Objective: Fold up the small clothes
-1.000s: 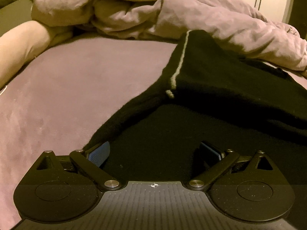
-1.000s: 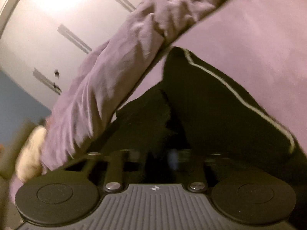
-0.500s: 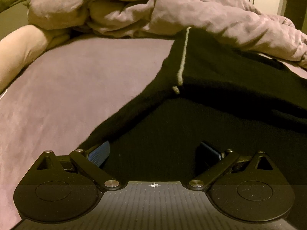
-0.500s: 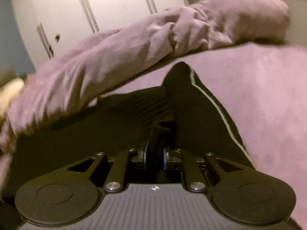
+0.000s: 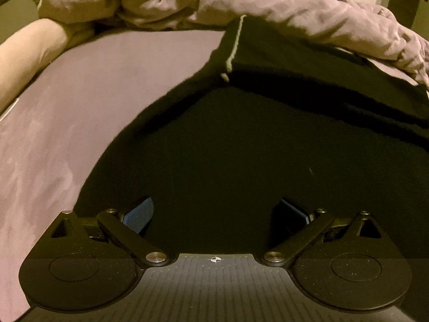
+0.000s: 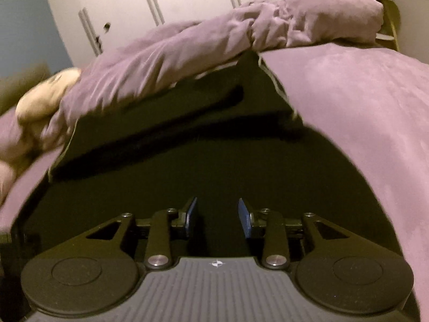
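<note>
A black garment (image 5: 241, 145) with a thin pale stripe (image 5: 236, 45) lies spread on a purple bed sheet (image 5: 88, 102), one part folded over the rest. My left gripper (image 5: 214, 212) hovers low over its near part, jaws wide apart and nothing between the blue pads (image 5: 139, 213). In the right wrist view the same black garment (image 6: 187, 145) fills the middle, with a fold lying across it. My right gripper (image 6: 217, 214) sits over the dark cloth, its jaws opening. A gap shows between the pads (image 6: 245, 214) with no cloth pinched there.
A rumpled purple duvet (image 5: 281, 8) is heaped along the far side, touching the garment's far edge. A cream pillow (image 5: 29, 51) lies at the left. White wardrobe doors (image 6: 161, 8) stand behind the bed. Bare sheet (image 6: 362, 112) stretches to the right.
My right gripper was shut on a bunch of black cloth, then let it go and pulled back, rolling level. The garment now lies flatter with a fold. The left gripper drifted slightly, still open.
</note>
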Tool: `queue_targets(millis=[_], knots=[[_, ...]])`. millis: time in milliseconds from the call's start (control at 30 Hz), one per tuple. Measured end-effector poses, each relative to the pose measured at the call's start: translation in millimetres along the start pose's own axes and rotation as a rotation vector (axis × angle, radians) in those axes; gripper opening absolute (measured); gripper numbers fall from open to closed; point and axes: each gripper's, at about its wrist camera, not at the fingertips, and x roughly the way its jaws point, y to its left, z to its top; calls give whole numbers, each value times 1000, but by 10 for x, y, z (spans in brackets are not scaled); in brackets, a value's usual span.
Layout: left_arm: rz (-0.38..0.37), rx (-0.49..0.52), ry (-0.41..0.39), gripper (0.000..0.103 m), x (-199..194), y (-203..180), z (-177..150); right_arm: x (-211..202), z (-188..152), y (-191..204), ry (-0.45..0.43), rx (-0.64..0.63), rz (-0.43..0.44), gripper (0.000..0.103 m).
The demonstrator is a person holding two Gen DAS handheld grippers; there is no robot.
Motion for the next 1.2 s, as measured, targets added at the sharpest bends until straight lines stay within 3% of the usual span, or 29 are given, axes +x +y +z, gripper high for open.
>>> queue_targets(millis=[167,400,600,767,1033,1200], knots=[[7,21,15,102,-200,-16,-168,-260,-117,18,30,30,21,36],[11,7,49,102,-347,0,-315,-395,-269,111,80,-37,15,41],[15,4,81,102,-396,30,-497,-639,-437,57,96,46,43,45],[5,24,57,103,-478,-31,-771,-867,-534,56,113,15,34,46],[-80,17,73,103,-607,63,-943,-1300,-570,-448,79,191,8,49],[-134,-70,86,103,-765,287,-1002,-1428,-602,-906,94,298,5,50]])
